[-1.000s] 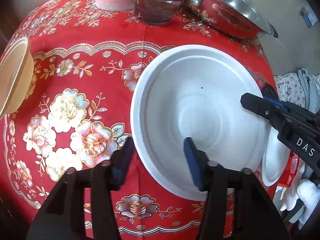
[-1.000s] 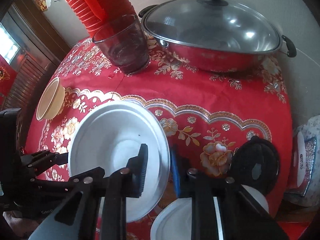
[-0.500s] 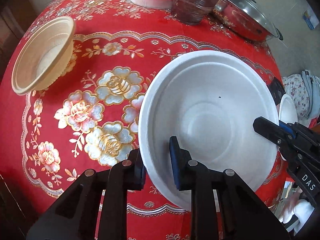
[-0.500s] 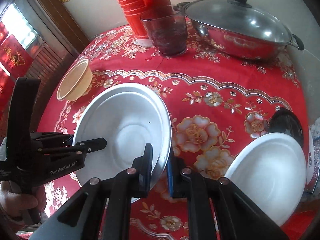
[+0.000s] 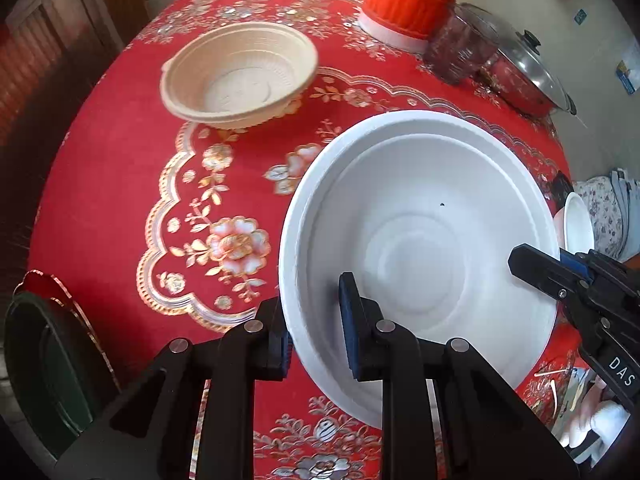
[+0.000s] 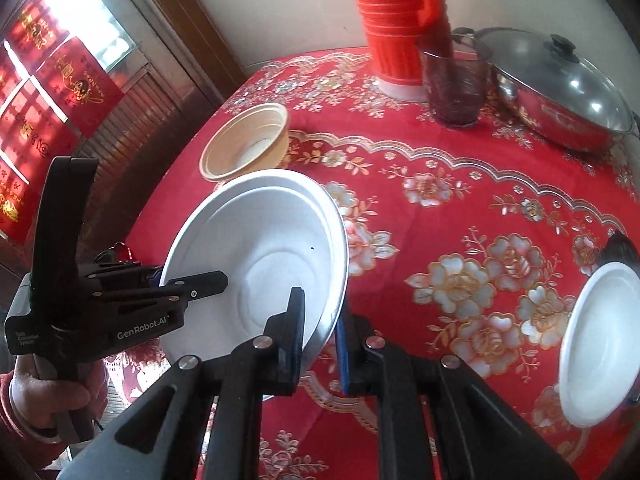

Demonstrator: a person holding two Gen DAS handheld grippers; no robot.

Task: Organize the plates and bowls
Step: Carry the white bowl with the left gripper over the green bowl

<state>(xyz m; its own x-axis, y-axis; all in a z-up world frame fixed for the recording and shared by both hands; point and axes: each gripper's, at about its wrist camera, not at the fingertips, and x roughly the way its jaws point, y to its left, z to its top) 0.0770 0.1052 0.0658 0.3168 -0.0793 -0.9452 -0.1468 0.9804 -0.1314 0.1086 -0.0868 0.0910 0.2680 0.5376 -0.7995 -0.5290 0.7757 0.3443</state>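
1. Two grippers clamp one white bowl (image 5: pixel 420 248). It hangs tilted above the red floral tablecloth (image 5: pixel 120 184), over the table's near edge.
2. Left gripper (image 5: pixel 316 320): jaws closed down on the bowl's near-left rim, one pad inside the wall, one outside. Its jaws have just been closing, with the rim between them.
3. Right gripper (image 6: pixel 320 328): pinched tight on the opposite rim, same inside/outside split. In the left wrist view its fingers (image 5: pixel 536 268) reach in over the bowl's right edge.
4. Beige bowl (image 5: pixel 240 76) sits on the cloth toward the table's far-left edge, well apart from the white bowl, tipped slightly.
5. White plate (image 6: pixel 596 340) is at the table's right edge, partly overhanging, with a black round item (image 6: pixel 620 248) just behind it.
6. Far edge: orange ribbed jug (image 6: pixel 396 20), tinted glass cup (image 6: pixel 456 88) just beside it, lidded steel wok (image 6: pixel 560 92) at the far-right corner.
7. Person's hand (image 6: pixel 44 396) in a red sleeve grips the left gripper's handle off the table's left side.
8. Dark green round object (image 5: pixel 44 368) is off the table's near-left edge; can't tell what.
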